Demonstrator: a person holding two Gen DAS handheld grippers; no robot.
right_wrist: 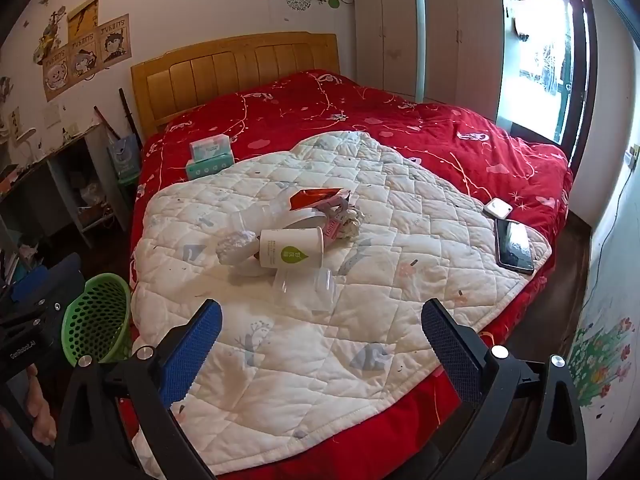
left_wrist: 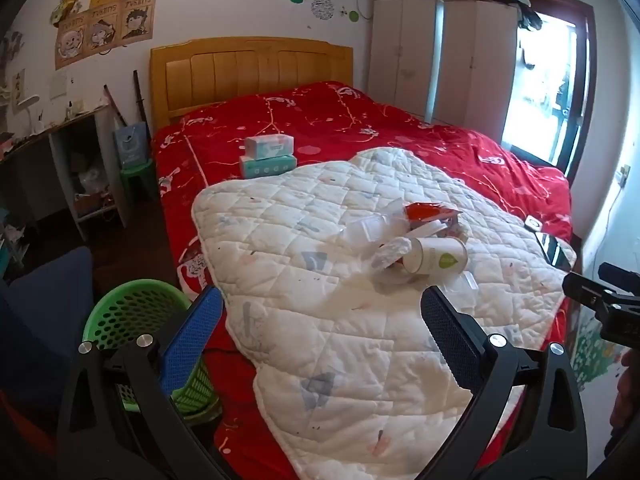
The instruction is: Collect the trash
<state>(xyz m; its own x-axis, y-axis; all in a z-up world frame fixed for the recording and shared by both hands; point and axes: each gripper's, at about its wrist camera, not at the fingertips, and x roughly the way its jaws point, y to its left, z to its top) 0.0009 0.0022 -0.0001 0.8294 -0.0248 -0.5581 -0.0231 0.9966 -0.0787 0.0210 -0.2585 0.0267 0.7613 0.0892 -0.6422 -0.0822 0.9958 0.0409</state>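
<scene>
A pile of trash lies on the white quilt (right_wrist: pixel 360 320) on the red bed: a white paper cup with a green leaf (right_wrist: pixel 291 253) on its side, a crumpled white wad (right_wrist: pixel 235 243), a red wrapper (right_wrist: pixel 316 197), clear plastic cups (right_wrist: pixel 306 286) and crumpled paper (right_wrist: pixel 352 220). The cup (left_wrist: pixel 434 261) and red wrapper (left_wrist: pixel 430 213) also show in the left wrist view. A green mesh basket (left_wrist: pixel 136 316) stands on the floor left of the bed, also in the right wrist view (right_wrist: pixel 98 322). My left gripper (left_wrist: pixel 322 316) and right gripper (right_wrist: pixel 322 320) are open and empty, short of the pile.
Two tissue boxes (left_wrist: pixel 268 156) are stacked on the red cover. A phone (right_wrist: pixel 514 250) and a small white device (right_wrist: pixel 497 208) lie at the quilt's right edge. A desk (left_wrist: pixel 60 160), a blue chair (left_wrist: pixel 44 312) and a wardrobe (right_wrist: pixel 424 36) surround the bed.
</scene>
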